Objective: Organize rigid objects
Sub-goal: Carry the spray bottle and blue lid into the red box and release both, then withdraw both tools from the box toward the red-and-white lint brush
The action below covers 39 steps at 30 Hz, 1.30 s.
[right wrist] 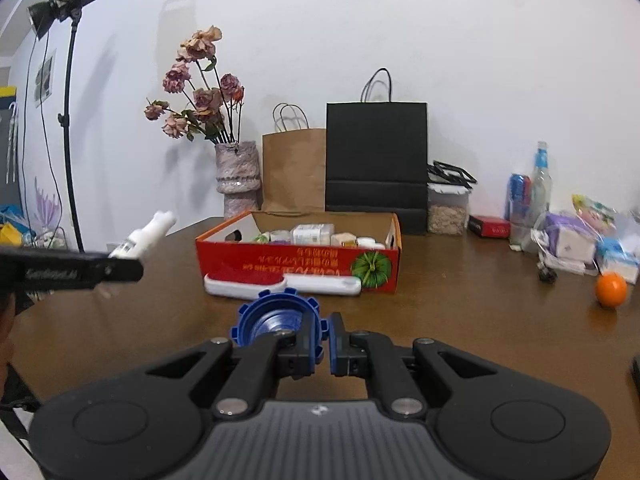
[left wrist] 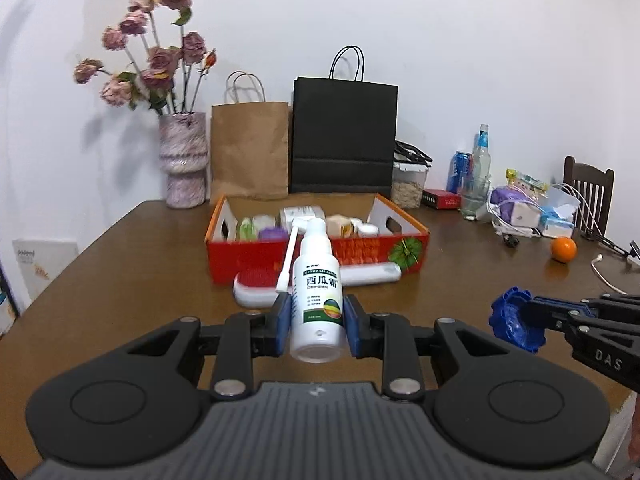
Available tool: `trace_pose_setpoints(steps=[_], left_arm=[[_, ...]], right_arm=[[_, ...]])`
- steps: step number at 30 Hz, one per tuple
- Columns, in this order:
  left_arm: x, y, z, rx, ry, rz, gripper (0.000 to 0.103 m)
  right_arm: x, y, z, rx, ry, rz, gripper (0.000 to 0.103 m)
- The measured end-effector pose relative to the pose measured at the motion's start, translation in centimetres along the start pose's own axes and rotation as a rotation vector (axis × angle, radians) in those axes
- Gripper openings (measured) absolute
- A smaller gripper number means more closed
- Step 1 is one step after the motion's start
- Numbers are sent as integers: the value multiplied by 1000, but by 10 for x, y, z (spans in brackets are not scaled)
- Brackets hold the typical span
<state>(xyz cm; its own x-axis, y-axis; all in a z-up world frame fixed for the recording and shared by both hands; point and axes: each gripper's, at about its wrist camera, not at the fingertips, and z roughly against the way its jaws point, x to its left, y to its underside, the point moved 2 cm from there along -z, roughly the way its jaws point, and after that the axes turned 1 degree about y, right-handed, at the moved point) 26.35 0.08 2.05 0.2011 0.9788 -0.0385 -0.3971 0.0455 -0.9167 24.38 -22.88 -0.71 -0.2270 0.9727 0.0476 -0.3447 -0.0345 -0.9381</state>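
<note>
Left tongs clamping white spray bottle, right tongs pinching blue cap, both tilted slightly downward

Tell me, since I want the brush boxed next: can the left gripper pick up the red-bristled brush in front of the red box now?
Probably not yet: the left gripper is shut on the white spray bottle. The brush lies uncovered before the red box, so its path looks free once emptied.

White spray bottle with green-banded label, centre; ridged blue cap; red box printed with a green pumpkin; brown worktop; orange fruit right.
</note>
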Motion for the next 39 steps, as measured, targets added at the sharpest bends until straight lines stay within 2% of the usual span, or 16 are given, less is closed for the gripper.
trace_pose_setpoints(steps=[5,8,11,16,20,22,26,27,31,37,39], left_arm=[[24,-55,-74,73,70,3,28],[37,-85,-123,123,115,7,28],[45,-103,-179,211,136,16,28],[53,-103,-280,412,153,111,28],[57,-91,-332,485,102,122,28],[61,-85,-346,508,85,127,28],[67,-76,-362,534,101,143,29],[67,-74,-364,538,106,136,28],[72,-75,-362,540,101,157,29],[78,-101,-318,477,77,138,38],[80,-112,-298,443,68,131,46]], right_arm=[[-17,-56,-63,14,-84,25,6],[-26,-89,-115,46,-97,81,6],[-35,-116,-180,117,-105,91,6],[-46,-129,-294,300,-127,40,6],[-48,-122,-358,428,-107,-7,6],[-49,-119,-381,473,-116,-32,6],[-44,-108,-407,538,-99,-21,7],[-44,-106,-412,551,-100,-35,11],[-49,-106,-416,540,-102,-73,15],[-49,-125,-384,476,-89,-53,15],[-47,-137,-363,449,-81,-38,16]])
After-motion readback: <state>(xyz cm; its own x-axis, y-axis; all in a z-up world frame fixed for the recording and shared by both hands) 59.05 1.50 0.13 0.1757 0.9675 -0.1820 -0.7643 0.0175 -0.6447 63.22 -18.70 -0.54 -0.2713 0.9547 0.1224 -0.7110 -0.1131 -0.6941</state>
